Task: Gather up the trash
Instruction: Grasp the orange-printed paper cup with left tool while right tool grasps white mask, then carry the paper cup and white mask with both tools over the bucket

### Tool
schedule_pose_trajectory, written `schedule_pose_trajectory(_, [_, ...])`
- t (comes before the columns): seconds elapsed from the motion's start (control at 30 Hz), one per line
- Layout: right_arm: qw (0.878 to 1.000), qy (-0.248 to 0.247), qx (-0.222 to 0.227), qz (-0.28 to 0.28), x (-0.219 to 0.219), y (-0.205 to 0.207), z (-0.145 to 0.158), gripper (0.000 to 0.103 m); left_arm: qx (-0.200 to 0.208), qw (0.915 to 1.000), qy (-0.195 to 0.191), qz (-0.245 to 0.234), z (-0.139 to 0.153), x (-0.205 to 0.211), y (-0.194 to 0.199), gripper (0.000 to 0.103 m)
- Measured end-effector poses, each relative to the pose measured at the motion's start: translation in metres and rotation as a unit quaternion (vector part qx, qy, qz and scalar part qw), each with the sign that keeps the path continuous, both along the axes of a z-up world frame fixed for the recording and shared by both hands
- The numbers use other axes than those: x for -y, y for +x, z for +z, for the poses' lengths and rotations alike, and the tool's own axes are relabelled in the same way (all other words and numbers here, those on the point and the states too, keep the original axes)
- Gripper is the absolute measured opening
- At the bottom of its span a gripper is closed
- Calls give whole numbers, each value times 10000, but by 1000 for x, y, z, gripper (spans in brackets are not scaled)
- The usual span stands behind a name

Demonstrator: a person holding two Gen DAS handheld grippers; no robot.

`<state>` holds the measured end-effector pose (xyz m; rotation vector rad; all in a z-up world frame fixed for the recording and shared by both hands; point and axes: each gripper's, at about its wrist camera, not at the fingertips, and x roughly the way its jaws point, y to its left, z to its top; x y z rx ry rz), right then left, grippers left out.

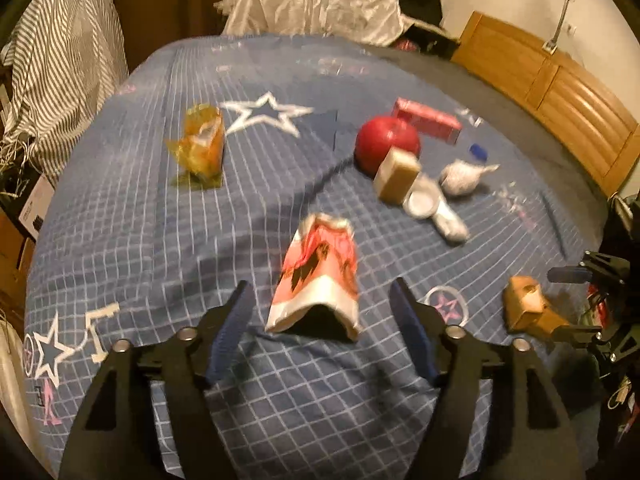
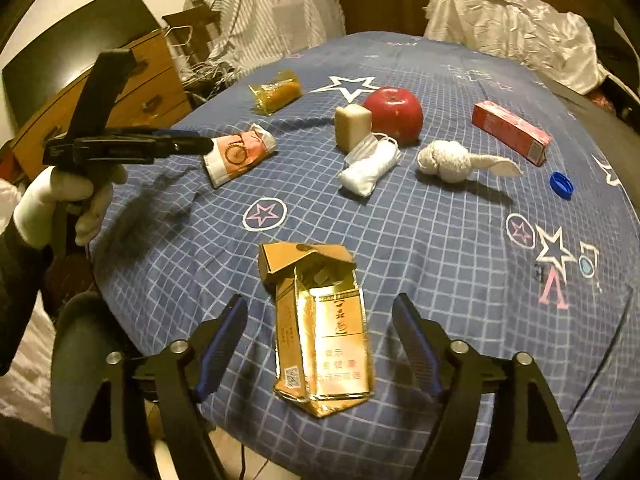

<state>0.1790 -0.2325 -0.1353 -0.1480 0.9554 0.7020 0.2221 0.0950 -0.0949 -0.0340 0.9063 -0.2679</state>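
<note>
A: Over the bed (image 1: pixel 120 240), what are both tools doing?
B: The left hand-held gripper (image 1: pixel 320 312) gapes around a pink-and-white wrapper (image 1: pixel 316 272), pads clear. The right hand-held gripper (image 2: pixel 320 320) gapes around a gold carton (image 2: pixel 320 332).
A: Beyond?
B: Red apple (image 2: pixel 394 114) at twelve o'clock.

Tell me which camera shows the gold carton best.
The right wrist view: the gold carton lies close and sharp between the open tool's fingers, torn top and printing visible. The left wrist view shows it small and blurred at the right edge.
</note>
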Motion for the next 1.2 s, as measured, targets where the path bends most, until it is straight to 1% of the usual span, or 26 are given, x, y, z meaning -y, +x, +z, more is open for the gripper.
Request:
schedule_pose_trajectory(0.07, [9999,70,-107,-16,6,8,3,78,68,9999,59,-54,3,6,4,77])
schedule_pose_trajectory(0.17, [9984,444,-260,-238,15,33,8,78,-77,9995,265,-171,-6,21,16,77])
schedule_pose_trajectory(0.2, [9975,542,-296,-336,16,42,8,77,-159,9988,410,-193,-13,28,24,77])
schedule_pose_trajectory(0.27, [9938,842,-537,-496,11,68,5,69,-233,9979,573,-176,-21,34,30,77])
schedule_pose_trajectory(0.3, [9924,909,-651,-520,6,77,2,61,-300,9973,659,-146,-26,38,35,77])
schedule_pose_trajectory(0.33, [9910,953,-766,-546,-1,89,-2,58,-336,9968,710,-123,-30,40,38,75])
schedule_pose_trajectory(0.37, [9905,919,-853,-565,-12,102,-7,56,-367,9964,755,-103,-33,42,39,71])
schedule_pose_trajectory(0.4, [9905,877,-879,-594,-20,110,-10,51,-425,9954,853,-75,-37,45,42,69])
schedule_pose_trajectory(0.43, [9905,835,-894,-630,-26,119,-13,50,-457,9949,892,-67,-40,46,43,66])
schedule_pose_trajectory(0.5, [9909,699,-903,-711,-40,137,-17,49,-442,9939,1008,-34,-43,49,44,66])
schedule_pose_trajectory(0.53, [9911,589,-902,-782,-46,146,-21,49,-441,9935,1051,-18,-45,50,45,64])
schedule_pose_trajectory(0.67, [9917,197,-894,-901,-60,163,-38,45,-447,9938,1015,64,-48,50,53,58])
schedule_pose_trajectory(0.7, [9920,160,-870,-902,-61,163,-41,43,-440,9938,1014,67,-48,51,54,57])
schedule_pose_trajectory(0.73, [9925,131,-818,-903,-62,162,-41,42,-423,9938,1023,68,-48,52,54,53])
schedule_pose_trajectory(0.77, [9929,115,-771,-900,-61,160,-41,41,-406,9937,1046,81,-48,52,54,47])
schedule_pose_trajectory(0.87, [9940,113,-683,-843,-57,148,-40,35,-359,9936,1057,144,-47,54,51,43])
schedule_pose_trajectory(0.9, [9943,139,-685,-811,-55,143,-38,25,-340,9935,1077,147,-47,54,50,42])
schedule_pose_trajectory(1.0, [9952,232,-530,-795,-42,122,-27,25,-277,9939,1042,215,-45,54,40,39])
schedule_pose_trajectory(1.13, [9950,417,-258,-867,-22,90,-10,25,-180,9964,768,301,-39,52,20,36])
schedule_pose_trajectory(1.2, [9943,475,-74,-948,-13,76,-3,25,-83,9972,652,363,-34,53,7,36])
